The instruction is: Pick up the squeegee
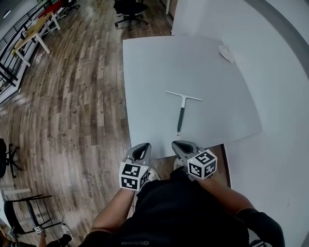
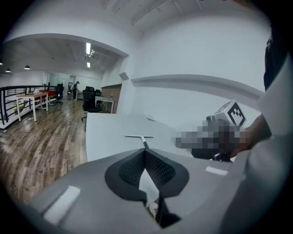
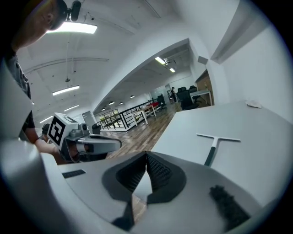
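**Squeegee Lies Alone on the Tabletop, Both Grippers Empty**

On the far left is a wooden floor [image 1: 72, 96]. A black office chair [image 1: 130, 9] stands on it at the top of the head view. Next to the floor is a big pale grey tabletop [image 1: 154, 67].

The left hand-held gripper [image 1: 141, 149] hangs just off the near edge of the tabletop, over the floor. Its tips are pressed together and nothing is between them. Its marker cube [image 1: 133, 176] sits close to the person's body.

The squeegee [image 1: 182, 112] lies flat on the tabletop, a little past the two grippers and nearer to the right one. Its thin pale blade is at the far end and lies crosswise. Its dark handle points back toward the person. No gripper touches it.

The right hand-held gripper [image 1: 181, 147] is just beside the left one, at the near edge of the tabletop. Its tips are pressed together too, with nothing in them. Its own marker cube [image 1: 203, 164] is right behind it.

A small white scrap of paper [image 1: 226, 53] lies at the far right of the tabletop, well apart from the squeegee. A white wall [image 1: 285, 120] runs along the right side.
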